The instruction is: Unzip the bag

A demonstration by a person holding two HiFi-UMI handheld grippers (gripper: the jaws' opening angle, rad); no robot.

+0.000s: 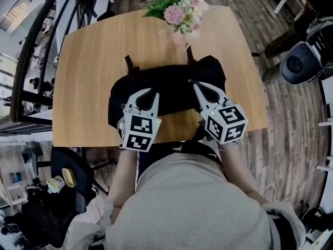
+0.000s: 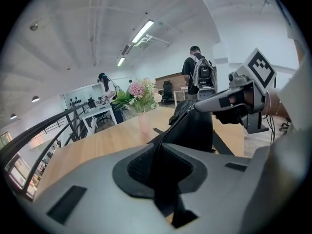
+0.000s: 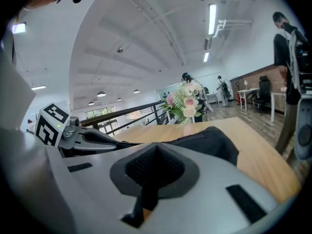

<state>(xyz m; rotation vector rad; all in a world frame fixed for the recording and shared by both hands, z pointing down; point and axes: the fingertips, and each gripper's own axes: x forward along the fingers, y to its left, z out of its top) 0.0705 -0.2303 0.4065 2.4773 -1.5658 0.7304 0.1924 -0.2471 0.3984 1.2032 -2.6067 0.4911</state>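
A black bag (image 1: 171, 87) lies on the wooden table (image 1: 88, 72) near its front edge. My left gripper (image 1: 148, 94) is at the bag's left end. In the left gripper view its pads (image 2: 141, 167) are shut on a fold of the bag's black fabric (image 2: 195, 128). My right gripper (image 1: 195, 85) is at the bag's right part. Seen from the left gripper view, its tip (image 2: 197, 107) pinches the bag's top seam. Its own view shows the jaws (image 3: 153, 152) closed tight, with the zipper pull hidden between the pads. The left gripper (image 3: 114, 143) shows there too, at the bag's (image 3: 214, 145) far end.
A vase of pink flowers (image 1: 182, 14) stands on the table behind the bag. A person (image 2: 197, 72) stands farther off in the room. An office chair (image 1: 299, 61) is on the floor at the right, and a black railing (image 1: 36, 46) runs along the left.
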